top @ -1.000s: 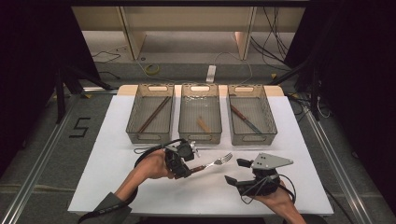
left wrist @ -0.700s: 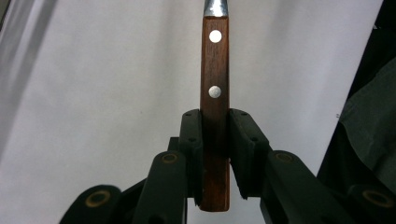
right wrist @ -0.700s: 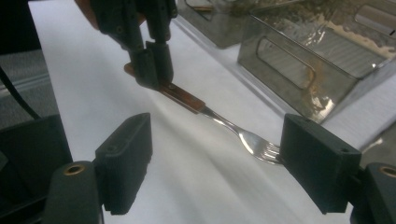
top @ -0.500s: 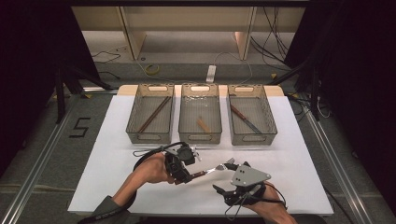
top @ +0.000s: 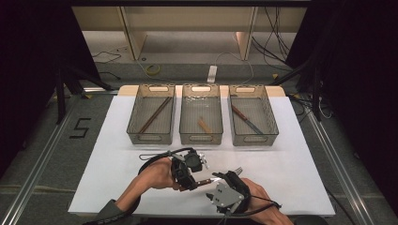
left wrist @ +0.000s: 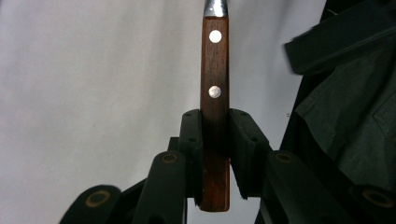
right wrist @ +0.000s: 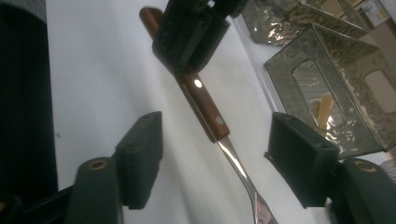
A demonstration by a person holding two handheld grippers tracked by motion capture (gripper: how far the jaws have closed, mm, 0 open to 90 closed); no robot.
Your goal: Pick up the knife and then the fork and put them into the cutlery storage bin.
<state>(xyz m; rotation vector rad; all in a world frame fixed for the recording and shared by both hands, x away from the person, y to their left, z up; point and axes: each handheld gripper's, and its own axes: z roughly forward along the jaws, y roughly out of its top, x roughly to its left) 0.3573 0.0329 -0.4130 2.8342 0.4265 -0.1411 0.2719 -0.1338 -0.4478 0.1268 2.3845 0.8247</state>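
Observation:
A fork with a brown riveted wooden handle (left wrist: pixel 215 93) is held above the white table by my left gripper (left wrist: pixel 215 135), which is shut on the handle's lower part. In the high view the left gripper (top: pixel 190 169) is near the table's front middle, with the fork's tines (top: pixel 238 170) pointing right. My right gripper (right wrist: pixel 215 154) stands open with the fork (right wrist: pixel 205 109) between its jaws, where handle meets metal neck. The pads do not touch it, and the jaws have just been closing. The right gripper (top: pixel 220 183) sits just right of the left one.
Three mesh baskets stand in a row at the back: the left one (top: pixel 141 136) holds a dark stick, the middle one (top: pixel 187 136) a short wooden piece, the right one (top: pixel 270 136) a knife. White table (top: pixel 305 164) extends to both sides.
My right gripper has moved left to the fork and now straddles it, jaws narrower than before. The left gripper keeps its hold and has shifted only slightly.

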